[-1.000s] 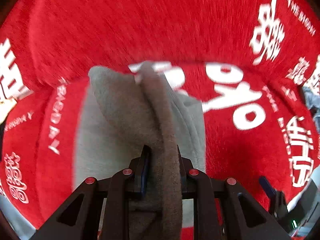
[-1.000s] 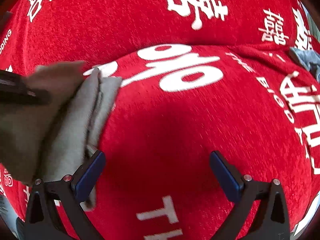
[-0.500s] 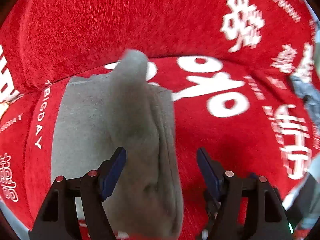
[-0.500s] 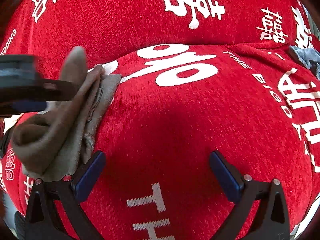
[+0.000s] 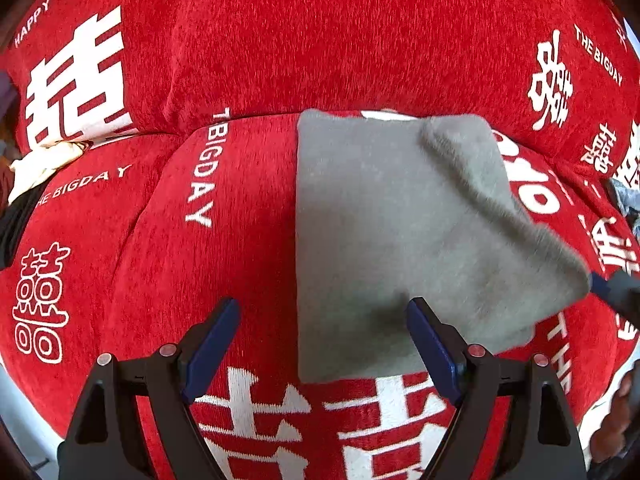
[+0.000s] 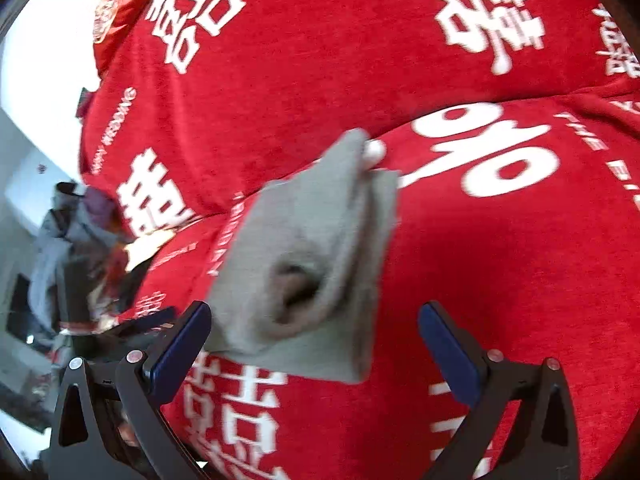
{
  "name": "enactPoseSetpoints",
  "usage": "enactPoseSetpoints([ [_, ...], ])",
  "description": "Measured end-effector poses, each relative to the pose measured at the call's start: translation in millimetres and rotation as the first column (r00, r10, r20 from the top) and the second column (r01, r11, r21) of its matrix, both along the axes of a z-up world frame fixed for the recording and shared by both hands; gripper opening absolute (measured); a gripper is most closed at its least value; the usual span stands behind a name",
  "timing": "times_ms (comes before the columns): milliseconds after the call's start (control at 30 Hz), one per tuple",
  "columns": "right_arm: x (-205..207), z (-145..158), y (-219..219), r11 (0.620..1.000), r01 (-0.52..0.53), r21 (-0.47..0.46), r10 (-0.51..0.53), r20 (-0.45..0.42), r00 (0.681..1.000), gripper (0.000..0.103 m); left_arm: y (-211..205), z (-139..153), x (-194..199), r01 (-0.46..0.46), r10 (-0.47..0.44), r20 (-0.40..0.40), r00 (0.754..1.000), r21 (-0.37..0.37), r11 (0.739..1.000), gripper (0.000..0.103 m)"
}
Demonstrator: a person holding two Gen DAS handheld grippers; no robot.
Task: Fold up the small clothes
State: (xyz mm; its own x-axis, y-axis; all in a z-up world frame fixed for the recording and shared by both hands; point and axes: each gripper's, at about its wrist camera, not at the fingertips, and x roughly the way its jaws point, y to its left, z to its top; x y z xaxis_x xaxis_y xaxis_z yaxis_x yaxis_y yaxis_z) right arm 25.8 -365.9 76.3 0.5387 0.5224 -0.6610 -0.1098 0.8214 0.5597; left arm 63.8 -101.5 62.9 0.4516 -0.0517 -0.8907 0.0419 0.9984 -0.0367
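While both tools are held over the red sofa cover (image 5: 248, 216), nothing is gripped by either. Left to right:

Left wrist view:
- A white and dark bundle (image 5: 36, 172) is seen at the far left edge, at the crease between seat and backrest; what it is cannot be told.
- "THE BIGDAY" lettering (image 5: 200, 168) is printed on the seat just left of the cloth.
- The left gripper (image 5: 324, 344) is spread wide, with blue pads (image 5: 212, 344) on both fingers. Its left finger is over bare red cover; its right finger is seen in front of the cloth's near part. No fabric is pinched between the fingers.
- The grey garment (image 5: 384, 232) is laid folded on the seat, its far edge against the backrest crease, its left edge straight. Its right layer is raised in a loose flap towards the right edge of frame.
- A blurred blue tip, taken to be the other tool's finger, is seen at that flap's corner; contact cannot be told.
- A grey-blue fabric piece (image 5: 626, 196) is seen at the far right edge.

Right wrist view:
- A blurred clutter of clothes (image 6: 68, 240) is seen past the sofa's left end.
- The right gripper (image 6: 316, 344) is spread wide and is empty. The grey garment (image 6: 316, 248) is seen between and beyond its fingers, with an open rolled fold facing the camera; whether the left pad touches the cloth cannot be told.
- White characters (image 6: 492, 152) are printed on the cover to the right.
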Motion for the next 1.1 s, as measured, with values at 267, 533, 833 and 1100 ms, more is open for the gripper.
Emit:
enactPoseSetpoints([
  [267, 28.7, -16.7, 33.5, 1.0, -0.026, -0.012, 0.025, -0.103, 0.994, 0.023, -3.6, -8.5, -15.8, 0.075, -0.075, 0.022, 0.997, -0.004, 0.997, 0.086],
  [533, 21.6, -35.4, 29.7, 1.0, 0.01, -0.029, -0.014, -0.134, 0.991, 0.024, -14.7, -30.3, -33.4, 0.216, -0.217, 0.023, 0.976, 0.05, 0.975, 0.086],
  [833, 27.0, -31.0, 41.9, 0.997, -0.013, -0.071, 0.003, -0.136, 0.991, 0.021, 5.5, -44.0, -16.5, 0.136, -0.136, 0.037, 0.99, 0.009, 0.991, 0.086],
  [1100, 13.2, -8.2, 58.6, 0.995, -0.059, -0.081, 0.059, 0.005, 0.998, 0.017, 70.6, -49.0, -18.8, -0.059, 0.058, -0.009, 0.998, -0.238, 0.97, 0.086],
])
